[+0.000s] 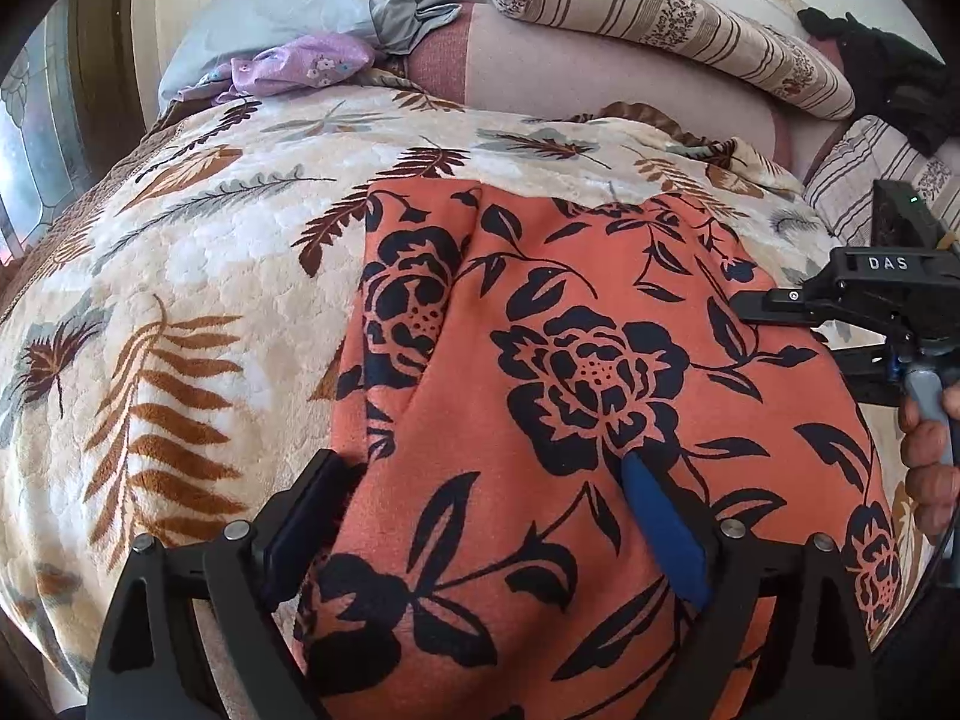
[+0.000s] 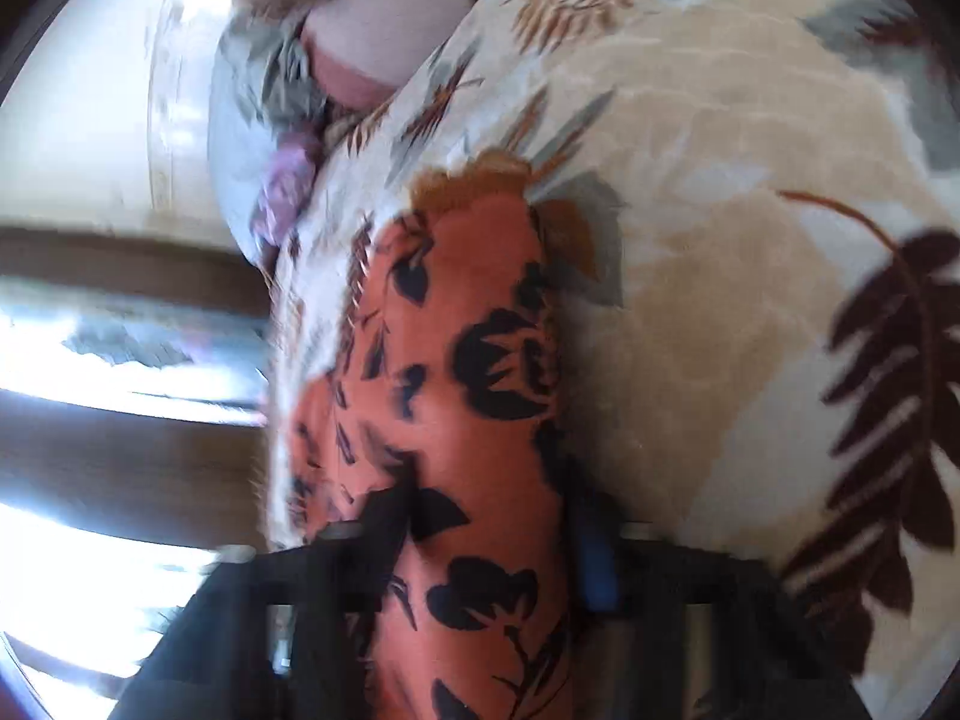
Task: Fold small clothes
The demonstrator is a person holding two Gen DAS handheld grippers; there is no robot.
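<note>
Lying: orange floral garment, partly folded, spread on leaf-print blanket covering the bed.
Left tongs: jaws spread wide, garment's near part between them, pads not pressing.
Right tongs: jaws narrowed either side of a garment fold; view blurred, grip cannot be confirmed.
Beyond: striped pillow.

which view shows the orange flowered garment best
The left wrist view: the orange flowered garment is sharp there, spread across the leaf-print blanket with its fold line visible. The right wrist view is motion-blurred and shows only a narrow strip of it.
</note>
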